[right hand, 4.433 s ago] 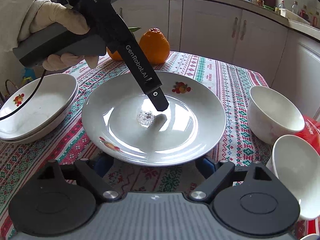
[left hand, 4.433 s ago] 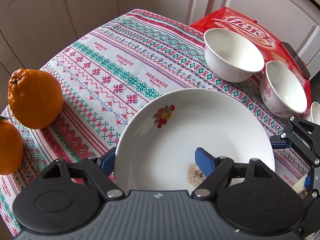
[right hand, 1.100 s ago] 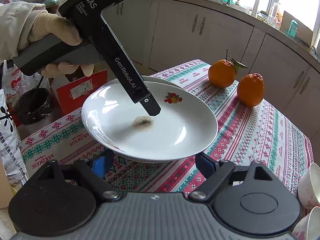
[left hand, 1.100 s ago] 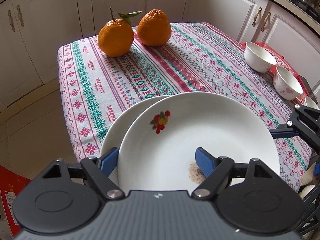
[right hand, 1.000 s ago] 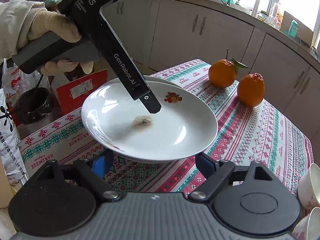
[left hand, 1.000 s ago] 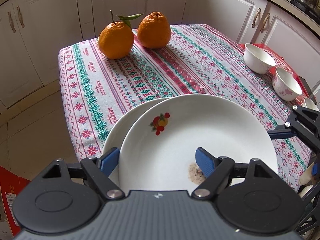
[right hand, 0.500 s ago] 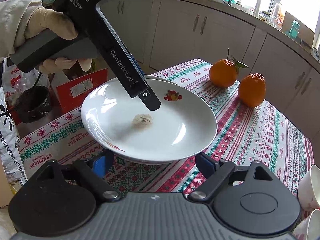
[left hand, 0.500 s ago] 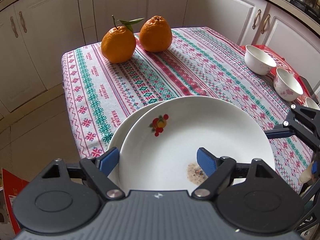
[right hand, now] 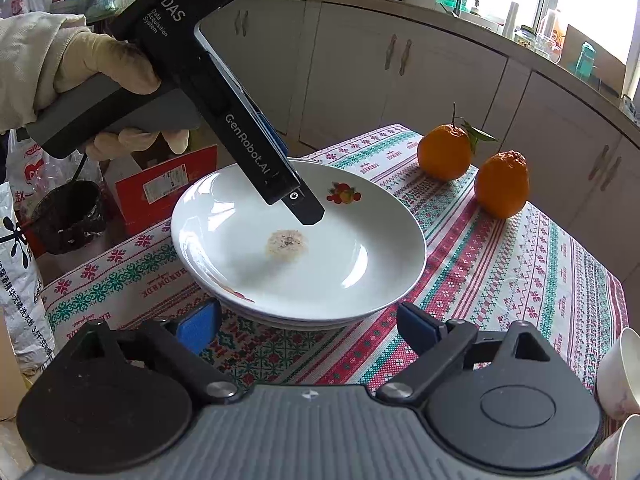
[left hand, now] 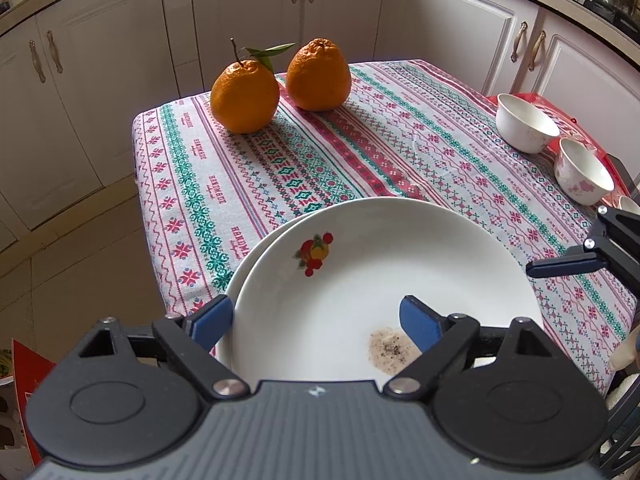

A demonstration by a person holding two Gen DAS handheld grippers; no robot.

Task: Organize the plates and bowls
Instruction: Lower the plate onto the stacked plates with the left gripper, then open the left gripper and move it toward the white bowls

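plates sit stacked at the near left corner of the tabletop [left hand: 400, 132], which is covered with a patterned cloth: the top plate [left hand: 400, 264], white with a small fruit motif and a speckled brownish smear near its middle, rests on the lower plate [left hand: 256, 248], whose rim peeks out on the left. the left gripper [left hand: 316, 320] hangs over the near edge of the stack, its jaws spread after just opening wider, one blue pad outside the rim and the other above the plate's inside, neither pressing on it. the right gripper [right hand: 308, 326] faces the stack from the other side, its jaws also spread after just widening, blue pads flanking the near rim without pinching it. seen from the right wrist, a gloved hand [right hand: 100, 76] holds the left gripper's handle above the plate. two oranges [left hand: 280, 88] stand at the far end of the cloth, and two bowls [left hand: 552, 148] sit at the far right, well apart from the plates.
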